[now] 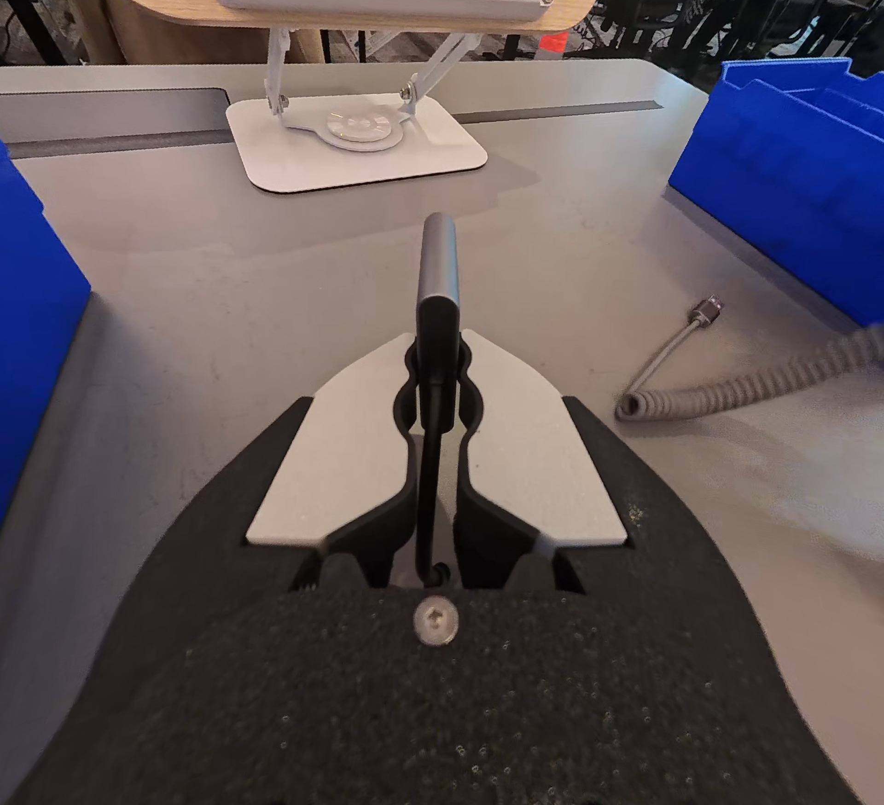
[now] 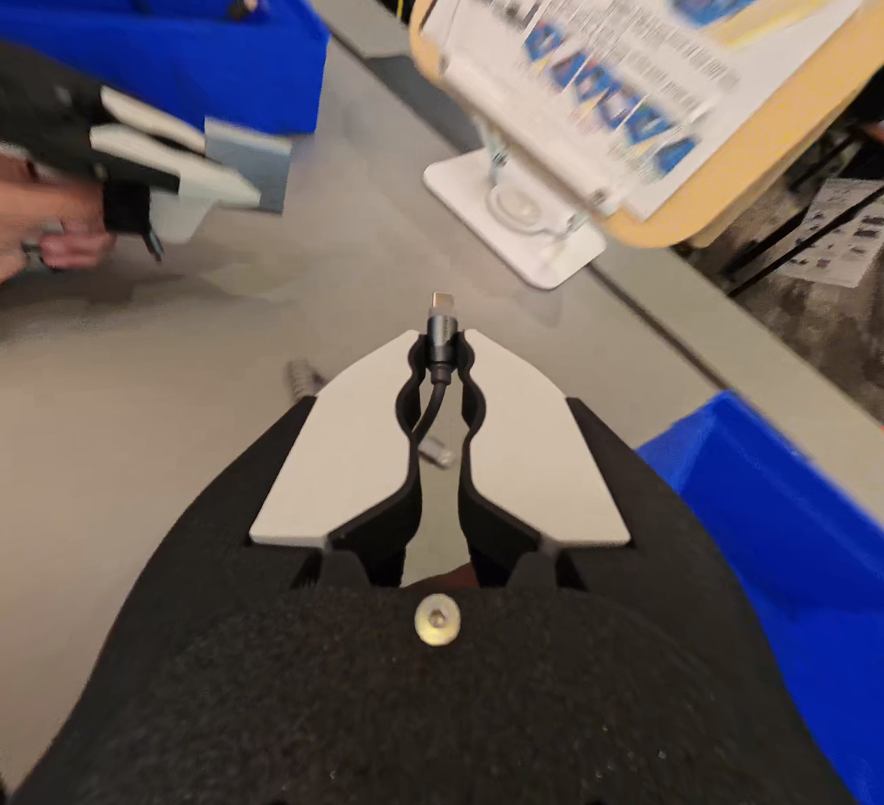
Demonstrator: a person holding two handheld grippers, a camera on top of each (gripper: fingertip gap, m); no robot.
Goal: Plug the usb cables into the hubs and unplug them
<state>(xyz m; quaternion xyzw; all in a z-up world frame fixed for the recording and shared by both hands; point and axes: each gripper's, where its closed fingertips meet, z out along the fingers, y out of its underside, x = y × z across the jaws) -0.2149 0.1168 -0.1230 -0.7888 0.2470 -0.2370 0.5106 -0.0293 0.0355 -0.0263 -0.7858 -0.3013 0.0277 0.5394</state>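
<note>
Left gripper (image 1: 437, 351): jaws pinching a grey USB hub (image 1: 437, 284) on edge, own black lead trailing back. Right gripper (image 2: 441, 351): jaws pressed on a black cable's plug (image 2: 441, 332), tip forward. On the grey counter (image 1: 191, 280), coiled grey cable (image 1: 746, 385) at 3 o'clock. Blue bins (image 1: 789, 179) at 2 and 9, possibly holding more plugs; white stand (image 1: 359, 146) at 12.

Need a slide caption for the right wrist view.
Right tool clamps a dark braided USB-C plug above the grey table, left tool holding a grey hub.
</note>
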